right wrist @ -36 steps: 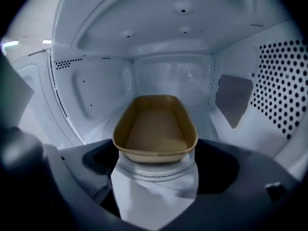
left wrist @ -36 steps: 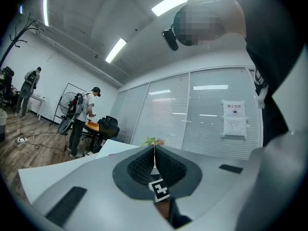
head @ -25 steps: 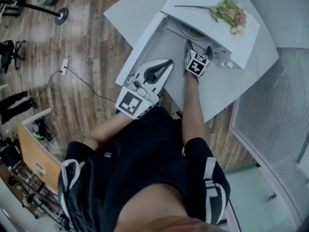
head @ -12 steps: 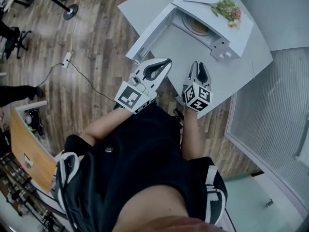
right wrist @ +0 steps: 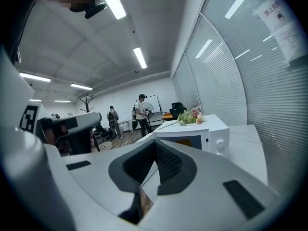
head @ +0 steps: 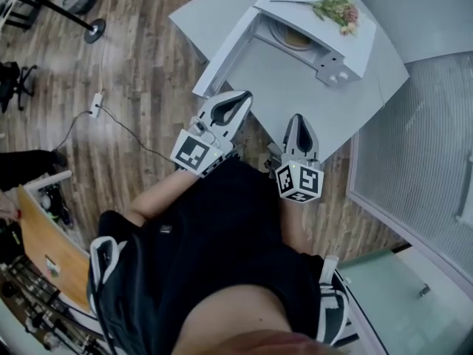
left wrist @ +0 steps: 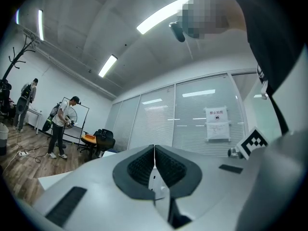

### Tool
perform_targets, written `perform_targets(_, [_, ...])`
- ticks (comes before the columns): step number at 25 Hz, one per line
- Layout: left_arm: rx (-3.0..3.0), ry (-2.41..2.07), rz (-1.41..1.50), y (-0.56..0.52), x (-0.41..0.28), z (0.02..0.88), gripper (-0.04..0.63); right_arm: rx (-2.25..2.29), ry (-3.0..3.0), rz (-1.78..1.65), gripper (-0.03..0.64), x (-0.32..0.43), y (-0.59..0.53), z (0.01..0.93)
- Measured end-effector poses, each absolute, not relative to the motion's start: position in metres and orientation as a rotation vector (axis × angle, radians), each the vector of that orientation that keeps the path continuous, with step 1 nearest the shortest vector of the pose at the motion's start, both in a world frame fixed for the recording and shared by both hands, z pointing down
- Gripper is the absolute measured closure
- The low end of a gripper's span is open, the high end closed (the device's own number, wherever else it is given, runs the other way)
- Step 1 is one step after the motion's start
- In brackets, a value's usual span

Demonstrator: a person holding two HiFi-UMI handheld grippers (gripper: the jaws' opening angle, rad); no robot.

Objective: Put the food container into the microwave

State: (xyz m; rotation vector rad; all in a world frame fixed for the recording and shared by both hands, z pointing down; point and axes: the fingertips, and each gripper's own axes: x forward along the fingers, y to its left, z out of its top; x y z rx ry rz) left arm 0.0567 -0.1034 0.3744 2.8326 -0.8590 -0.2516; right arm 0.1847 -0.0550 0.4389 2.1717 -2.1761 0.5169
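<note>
The white microwave stands at the far side of the table with its door swung open to the left. Inside, on the turntable, sits the food container, round and tan; in the right gripper view it shows as an orange patch in the microwave. Both grippers are held near the person's body at the table's near edge, away from the microwave. My left gripper is shut and holds nothing, as the left gripper view shows. My right gripper is shut and bare too.
A bunch of flowers lies on top of the microwave. The white table ends at a glass wall with blinds on the right. A cable and power strip lie on the wood floor at left. People stand far off.
My right gripper has drawn back from the microwave's opening to the table's near edge, leaving the container inside. The left gripper has barely moved.
</note>
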Motion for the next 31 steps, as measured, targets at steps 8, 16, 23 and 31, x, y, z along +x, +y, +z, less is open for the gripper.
perform_targets(8, [2.837,-0.816,-0.255,-0.111,0.055,0.380,0.572,2.181,-2.159,0.494,0.594,0.179,-0.061,0.435])
perform_targets(16, [2.843,-0.796,-0.254,-0.108,0.048,0.381,0.572,2.202,-2.127,0.463,0.594,0.174,-0.061,0.435])
perform_targets(23, [2.847,-0.788,-0.263,-0.106,0.045,0.381,0.572,2.208,-2.124,0.469,0.594,0.173,-0.059,0.437])
perform_targets(31, [2.852,-0.779,-0.268,-0.104,0.044,0.379,0.572,2.218,-2.125,0.500,0.594,0.172,-0.057,0.440])
